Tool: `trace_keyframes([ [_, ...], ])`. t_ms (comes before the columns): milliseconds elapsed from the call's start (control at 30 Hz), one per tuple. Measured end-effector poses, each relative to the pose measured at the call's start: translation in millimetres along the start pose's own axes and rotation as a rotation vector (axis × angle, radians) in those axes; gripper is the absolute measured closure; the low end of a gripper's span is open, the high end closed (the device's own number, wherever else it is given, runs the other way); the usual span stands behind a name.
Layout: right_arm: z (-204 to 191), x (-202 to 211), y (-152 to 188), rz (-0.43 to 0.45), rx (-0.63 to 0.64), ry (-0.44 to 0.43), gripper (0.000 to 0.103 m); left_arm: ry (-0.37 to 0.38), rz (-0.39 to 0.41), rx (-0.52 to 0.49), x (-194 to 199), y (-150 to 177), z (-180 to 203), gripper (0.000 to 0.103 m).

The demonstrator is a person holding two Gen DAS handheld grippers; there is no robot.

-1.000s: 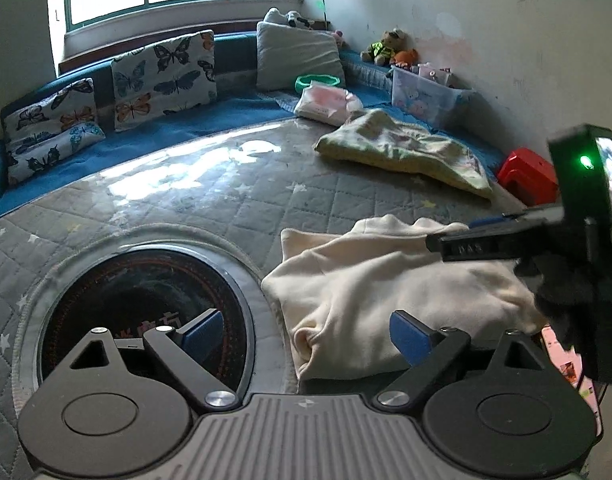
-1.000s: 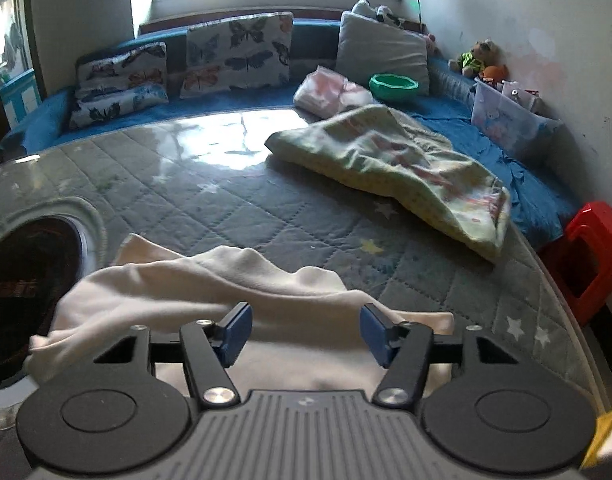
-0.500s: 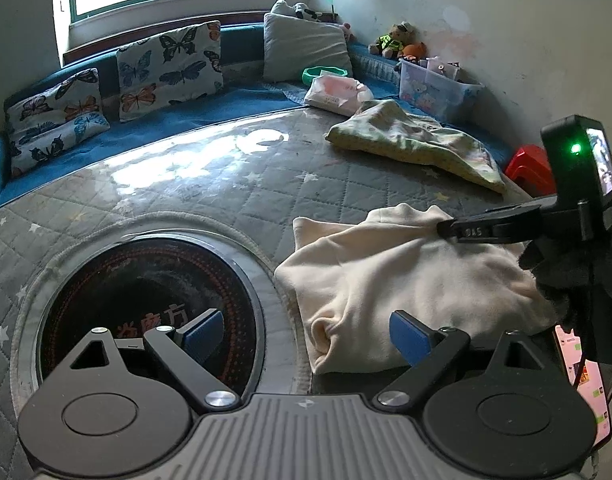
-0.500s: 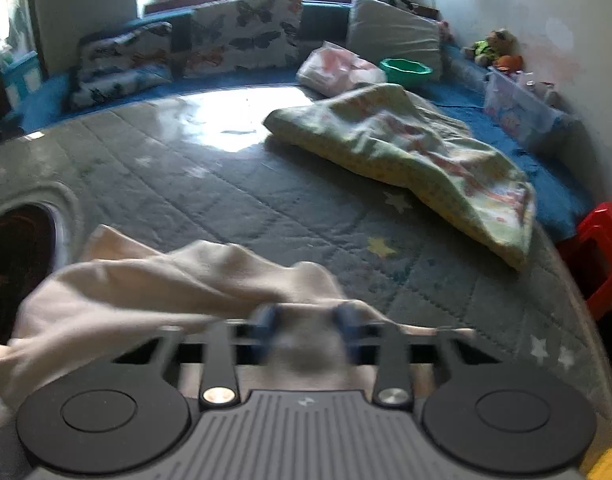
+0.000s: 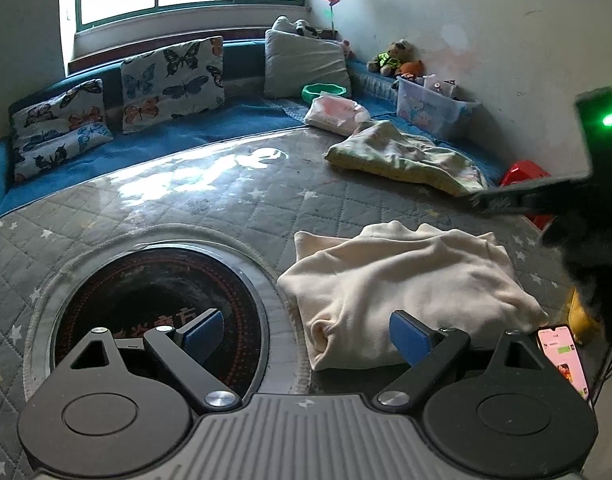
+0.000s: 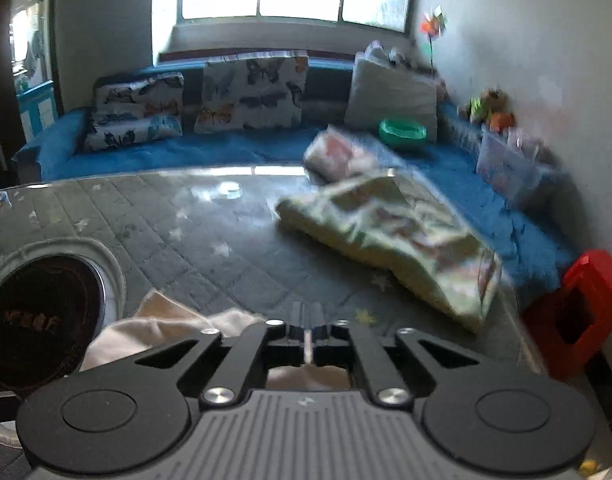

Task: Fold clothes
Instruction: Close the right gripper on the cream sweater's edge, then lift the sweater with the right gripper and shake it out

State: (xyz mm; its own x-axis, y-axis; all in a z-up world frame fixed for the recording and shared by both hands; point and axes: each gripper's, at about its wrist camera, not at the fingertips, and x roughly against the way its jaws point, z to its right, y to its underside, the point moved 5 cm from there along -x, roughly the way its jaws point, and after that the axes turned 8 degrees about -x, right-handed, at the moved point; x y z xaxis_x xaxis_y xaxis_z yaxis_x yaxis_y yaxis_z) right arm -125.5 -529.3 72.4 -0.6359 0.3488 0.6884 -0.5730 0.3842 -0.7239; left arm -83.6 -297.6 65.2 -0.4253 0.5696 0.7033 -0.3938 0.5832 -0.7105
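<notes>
A cream garment (image 5: 405,288) lies folded in a bundle on the grey quilted table, right of a round black hotplate. My left gripper (image 5: 306,332) is open and empty, held just in front of the garment's near left corner. My right gripper (image 6: 307,338) is shut with nothing between its pads, raised above the garment (image 6: 166,328), which shows below and left of it. In the left wrist view the right gripper (image 5: 481,202) hangs above the garment's far right side.
A round black hotplate (image 5: 154,312) is set in the table (image 5: 226,200) at the left. A yellow-green blanket (image 5: 405,160) lies at the far right of the table. A phone (image 5: 561,356) lies at the near right edge. A red stool (image 6: 585,304) stands right of the table. Cushions line the blue bench (image 5: 166,80).
My right gripper closed and has lifted up and back off the cream garment, which now lies flat. My left gripper stayed open and pulled back slightly.
</notes>
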Motion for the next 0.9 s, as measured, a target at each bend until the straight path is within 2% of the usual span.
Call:
trace_keyframes([
  [67,3.7,-15.2,8.1,-0.048,-0.017,-0.010,0.065,0.001,-0.006,-0.007,-3.0,0.0,0.8,0.011],
  [133,3.5,-29.3,17.0,-0.078,-0.014,-0.013,0.063,0.007,-0.014,-0.008,-8.1,0.2,0.0,0.011],
  [267,3.7,-52.8,29.7,-0.123,-0.031,-0.014,0.047,0.009,-0.031,-0.006,-18.9,2.1,-0.7,0.011],
  [333,3.4,-63.8,35.7,-0.137,-0.028,-0.006,0.045,0.007,-0.042,-0.003,-23.8,3.4,-1.5,0.011],
  [433,3.4,-74.1,43.6,-0.143,-0.038,0.003,0.046,0.004,-0.053,0.000,-29.1,6.0,-3.2,0.011],
  [500,1.4,-74.6,45.2,-0.132,-0.032,0.006,0.055,0.001,-0.059,0.006,-30.6,6.9,-4.1,0.011],
  [567,-1.8,-72.4,45.0,-0.125,-0.016,0.008,0.083,0.000,-0.061,0.010,-30.7,7.3,-4.6,0.011],
  [600,-2.7,-69.8,44.2,-0.120,-0.012,0.009,0.089,0.000,-0.059,0.010,-29.0,7.5,-4.3,0.011],
  [767,-7.8,-43.5,35.4,-0.048,-0.002,0.003,0.094,-0.005,-0.041,0.007,-16.8,7.3,-4.5,0.011],
  [900,-18.5,-0.3,10.6,0.062,0.018,-0.016,0.094,-0.007,-0.015,0.011,-2.2,4.8,-5.2,0.011],
])
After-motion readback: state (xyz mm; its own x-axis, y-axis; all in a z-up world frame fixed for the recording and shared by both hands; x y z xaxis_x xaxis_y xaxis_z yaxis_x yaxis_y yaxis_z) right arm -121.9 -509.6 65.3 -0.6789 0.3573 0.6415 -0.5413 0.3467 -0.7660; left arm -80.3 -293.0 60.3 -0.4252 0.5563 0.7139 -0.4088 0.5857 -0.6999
